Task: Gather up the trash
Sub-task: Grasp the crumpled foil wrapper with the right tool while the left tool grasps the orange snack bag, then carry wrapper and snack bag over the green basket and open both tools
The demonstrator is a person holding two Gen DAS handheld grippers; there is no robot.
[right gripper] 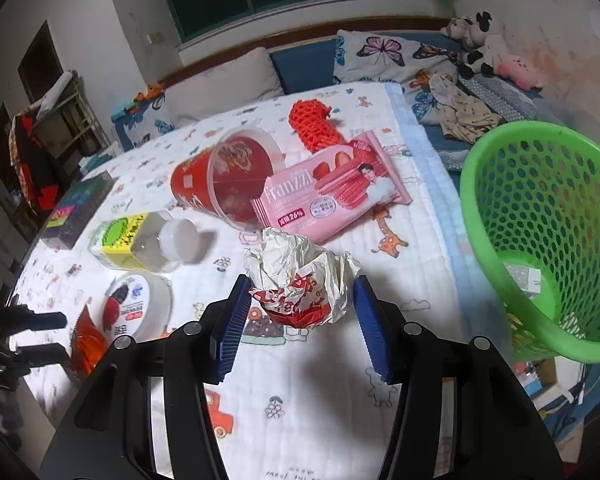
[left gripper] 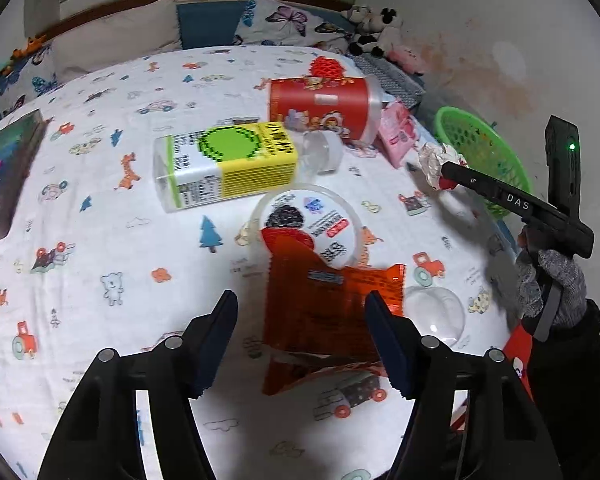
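Observation:
An orange snack wrapper [left gripper: 324, 320] lies on the printed bed sheet [left gripper: 120, 240] between the fingers of my left gripper [left gripper: 302, 300]. The right finger is at the wrapper's edge, the left one stands apart from it, so the jaws are open. My right gripper [right gripper: 300, 304] is shut on a crumpled white and red paper [right gripper: 296, 276], its blue pads [right gripper: 232, 320] pressing on both sides. The left wrist view shows that paper [left gripper: 436, 160] at the right gripper's tip, beside the green mesh basket [left gripper: 480, 140]. In the right wrist view the basket [right gripper: 540, 200] stands at the right.
On the sheet lie a yellow-labelled bottle [left gripper: 228, 164], a red cup [left gripper: 320, 104], a pink wafer pack [right gripper: 332, 188], a round white tub [left gripper: 308, 224], a red foam net [right gripper: 312, 124] and a clear dome lid [left gripper: 436, 312]. A dark box [left gripper: 4, 176] sits left. Pillows and plush toys line the back.

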